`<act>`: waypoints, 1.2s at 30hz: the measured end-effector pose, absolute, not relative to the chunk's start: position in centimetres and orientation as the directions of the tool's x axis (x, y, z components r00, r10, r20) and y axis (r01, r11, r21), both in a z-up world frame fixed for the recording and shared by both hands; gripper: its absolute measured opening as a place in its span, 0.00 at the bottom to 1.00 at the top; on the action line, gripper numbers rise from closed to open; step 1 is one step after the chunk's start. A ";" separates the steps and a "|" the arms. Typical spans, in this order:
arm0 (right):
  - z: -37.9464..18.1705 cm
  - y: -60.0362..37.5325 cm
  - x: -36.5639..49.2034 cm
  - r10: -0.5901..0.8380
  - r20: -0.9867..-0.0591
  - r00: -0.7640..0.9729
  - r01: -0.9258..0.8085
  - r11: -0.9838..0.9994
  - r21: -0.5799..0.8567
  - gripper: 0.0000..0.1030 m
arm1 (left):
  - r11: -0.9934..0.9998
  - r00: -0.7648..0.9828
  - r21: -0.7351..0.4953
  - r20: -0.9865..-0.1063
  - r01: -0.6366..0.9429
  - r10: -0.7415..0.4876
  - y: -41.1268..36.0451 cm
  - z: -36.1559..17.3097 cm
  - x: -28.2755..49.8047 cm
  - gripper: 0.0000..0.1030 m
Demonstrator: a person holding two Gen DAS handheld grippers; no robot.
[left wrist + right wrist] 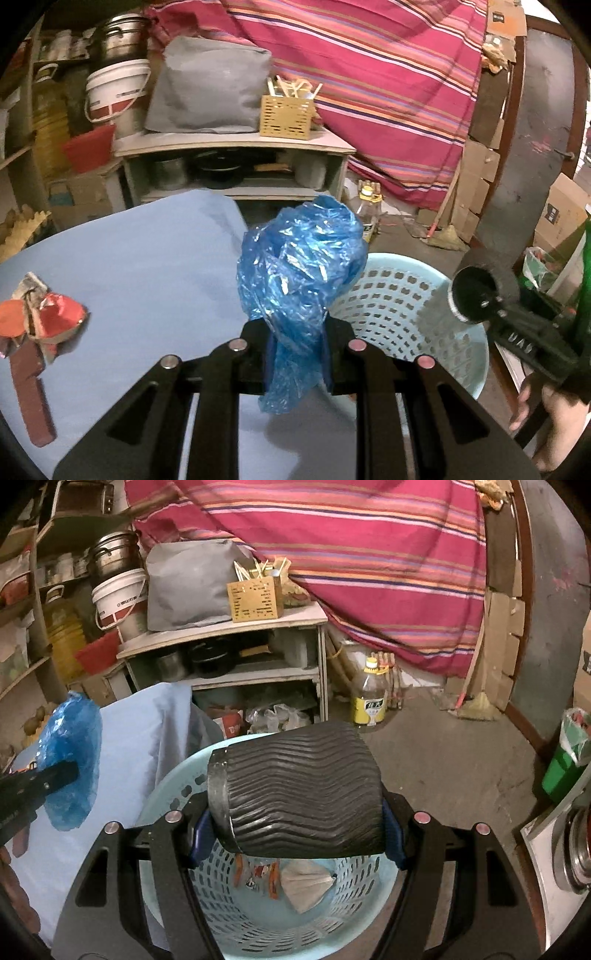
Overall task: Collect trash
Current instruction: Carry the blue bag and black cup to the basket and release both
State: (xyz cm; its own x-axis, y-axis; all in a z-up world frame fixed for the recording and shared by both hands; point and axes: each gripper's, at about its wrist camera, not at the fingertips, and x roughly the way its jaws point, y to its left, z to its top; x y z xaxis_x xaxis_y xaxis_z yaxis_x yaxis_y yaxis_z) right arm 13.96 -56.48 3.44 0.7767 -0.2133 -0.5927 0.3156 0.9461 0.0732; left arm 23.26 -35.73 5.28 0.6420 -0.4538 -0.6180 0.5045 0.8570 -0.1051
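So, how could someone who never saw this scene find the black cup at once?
Find the light blue perforated basket on the floor beside the blue-covered table. Directly above its opening, the right gripper clamps the black cup lying sideways. Its dark wavy ribs distinguish it from the shiny blue plastic bag nearby.

Glossy crinkled blue plastic bag point(299, 266), matt ribbed black cup point(295, 790), perforated pale plastic basket point(399, 306), smooth blue tablecloth point(147, 266)
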 end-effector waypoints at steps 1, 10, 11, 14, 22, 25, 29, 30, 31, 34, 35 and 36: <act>3.3 -56.5 14.1 -0.209 -0.595 0.776 0.315 0.946 0.079 0.69 | 0.855 0.642 -0.102 -0.617 0.509 -0.456 -36.0 5.3 23.2 0.19; 3.1 -57.3 14.5 -0.204 -0.596 0.777 0.322 0.942 0.097 0.79 | 0.840 0.620 -0.112 -0.625 0.530 -0.474 -38.1 4.9 23.6 0.19; 3.1 -57.5 14.3 -0.211 -0.594 0.776 0.329 0.939 0.096 0.80 | 0.839 0.617 -0.115 -0.627 0.531 -0.476 -38.2 4.9 23.6 0.19; 3.2 -57.9 13.9 -0.231 -0.588 0.775 0.349 0.932 0.093 0.86 | 0.836 0.607 -0.116 -0.635 0.536 -0.478 -38.7 4.4 23.8 0.20; 3.1 -58.2 13.0 -0.253 -0.592 0.765 0.375 0.923 0.090 0.90 | 0.819 0.568 -0.125 -0.662 0.559 -0.489 -41.0 3.0 24.5 0.20; 3.1 -58.4 12.9 -0.259 -0.593 0.762 0.383 0.920 0.090 0.90 | 0.814 0.541 -0.135 -0.685 0.565 -0.489 -41.8 2.1 24.9 0.21; 3.2 -58.5 12.7 -0.256 -0.593 0.763 0.386 0.917 0.101 0.90 | 0.817 0.534 -0.106 -0.708 0.567 -0.462 -42.7 1.2 25.3 0.30; 3.2 -58.5 12.7 -0.257 -0.594 0.762 0.387 0.917 0.101 0.90 | 0.819 0.537 -0.101 -0.708 0.565 -0.458 -42.8 1.2 25.3 0.46; 3.2 -58.5 12.8 -0.257 -0.595 0.761 0.387 0.917 0.099 0.90 | 0.825 0.551 -0.093 -0.702 0.557 -0.451 -42.8 1.4 25.3 0.64; 3.2 -58.6 12.8 -0.258 -0.594 0.762 0.390 0.915 0.103 0.90 | 0.828 0.565 -0.100 -0.685 0.552 -0.460 -42.5 1.8 25.3 0.68; 3.2 -58.6 12.8 -0.259 -0.594 0.762 0.391 0.915 0.102 0.90 | 0.828 0.559 -0.108 -0.689 0.550 -0.461 -42.3 1.9 25.4 0.68; 3.1 -58.5 12.8 -0.260 -0.594 0.761 0.392 0.915 0.101 0.90 | 0.831 0.559 -0.114 -0.689 0.545 -0.461 -41.9 1.9 25.5 0.68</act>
